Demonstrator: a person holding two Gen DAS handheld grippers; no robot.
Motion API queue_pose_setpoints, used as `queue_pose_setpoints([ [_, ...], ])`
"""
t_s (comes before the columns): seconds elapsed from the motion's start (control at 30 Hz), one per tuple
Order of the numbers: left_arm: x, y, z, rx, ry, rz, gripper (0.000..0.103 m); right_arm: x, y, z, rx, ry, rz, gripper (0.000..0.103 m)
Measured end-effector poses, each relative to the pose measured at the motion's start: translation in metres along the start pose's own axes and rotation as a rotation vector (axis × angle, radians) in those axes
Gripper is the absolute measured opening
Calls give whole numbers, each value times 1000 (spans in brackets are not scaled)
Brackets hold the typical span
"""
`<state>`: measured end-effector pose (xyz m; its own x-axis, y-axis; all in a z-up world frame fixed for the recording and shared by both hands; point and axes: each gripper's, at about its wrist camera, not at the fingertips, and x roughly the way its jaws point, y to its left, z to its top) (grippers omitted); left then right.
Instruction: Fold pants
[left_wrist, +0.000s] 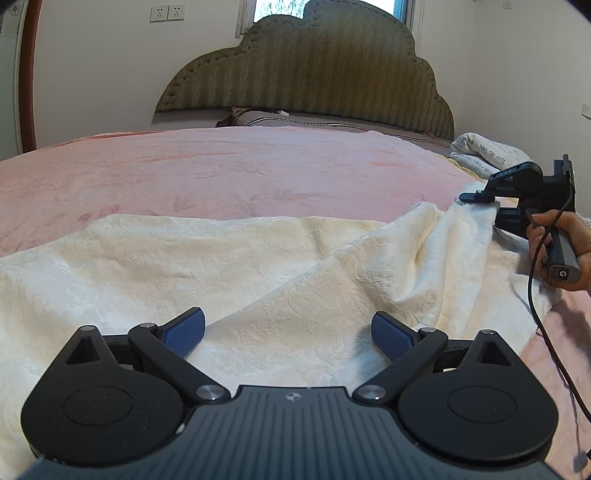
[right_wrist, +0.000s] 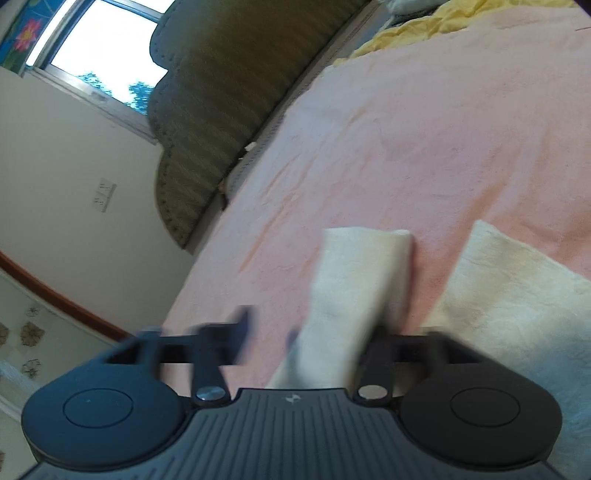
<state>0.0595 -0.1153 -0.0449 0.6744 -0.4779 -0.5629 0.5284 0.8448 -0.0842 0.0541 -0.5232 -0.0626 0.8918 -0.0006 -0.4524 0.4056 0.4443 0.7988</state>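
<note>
Cream textured pants lie spread across a pink bedspread. My left gripper is open, its blue pads resting low over the near part of the fabric, holding nothing. My right gripper is at the right, with an edge of the pants lifted between its fingers. In the blurred right wrist view a strip of the pants runs between the fingers of the right gripper, which stand partly apart. More cream fabric lies to the right.
An olive padded headboard stands behind the bed with a dark pillow at its foot. A white printed cloth lies at the far right. A black cable hangs from the right gripper. Yellow bedding lies at the bed's far corner.
</note>
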Motion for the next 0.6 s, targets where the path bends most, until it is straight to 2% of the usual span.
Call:
queue_pose_setpoints([
  [0.17,-23,-8,2,22,-100,-8,95,-19,-4,-7,-14,-48,34,4],
  [0.27,-33,-30,9,76,-111,-87,96,-50,4,-5,-61,-79,69,4],
  [0.37,-29,-66,15,199,-79,-144,96,-85,11,-1,-86,-117,98,4],
  [0.43,-27,-91,12,304,-97,-166,96,-103,14,1,-100,-137,104,4],
  [0.53,-23,-126,1,470,-150,-138,95,-122,16,1,-97,-138,132,4],
  [0.57,-21,-134,-3,513,-163,-127,92,-127,18,0,-113,-140,124,4],
  [0.6,-17,-140,-7,548,-168,-118,84,-130,20,0,-128,-139,122,5],
])
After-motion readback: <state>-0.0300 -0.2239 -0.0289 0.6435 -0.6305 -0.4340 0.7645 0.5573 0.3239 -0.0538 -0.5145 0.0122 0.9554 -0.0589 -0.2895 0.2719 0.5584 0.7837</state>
